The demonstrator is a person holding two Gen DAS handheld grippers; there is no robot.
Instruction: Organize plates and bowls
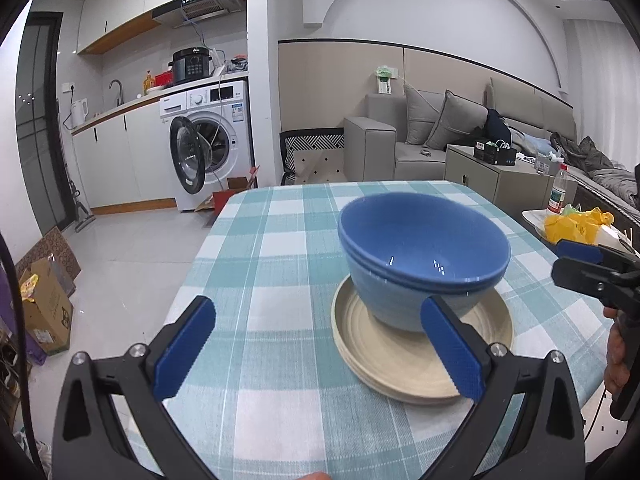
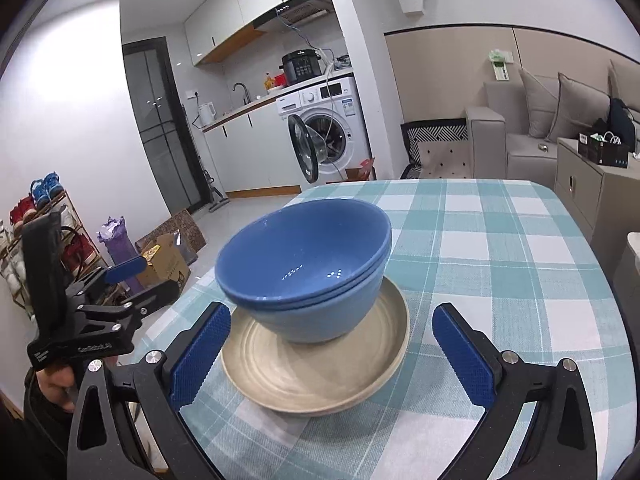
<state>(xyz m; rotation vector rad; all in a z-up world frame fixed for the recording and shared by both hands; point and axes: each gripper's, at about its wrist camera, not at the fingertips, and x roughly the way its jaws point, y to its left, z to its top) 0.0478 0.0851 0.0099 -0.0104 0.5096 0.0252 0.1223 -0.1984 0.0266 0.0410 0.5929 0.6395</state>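
Two nested bowls point(image 1: 424, 256) sit one inside the other on a stack of plates point(image 1: 404, 364), which rests on the desk point(image 1: 272, 280) toward its near half. In the left wrist view the stack lies at about 1 o'clock from the left tool point(image 1: 320, 344), whose right finger overlaps the plates' rim; the right tool point(image 1: 580, 264) hangs at 3 o'clock, apart from the bowls. In the right wrist view the stack lies at 12 o'clock between the right tool's fingers point(image 2: 464, 356), with the left tool at 9 o'clock. A washing machine point(image 1: 212, 140) stands beyond the desk's far edge at 11 o'clock, a sofa point(image 1: 440, 128) at 1 o'clock.
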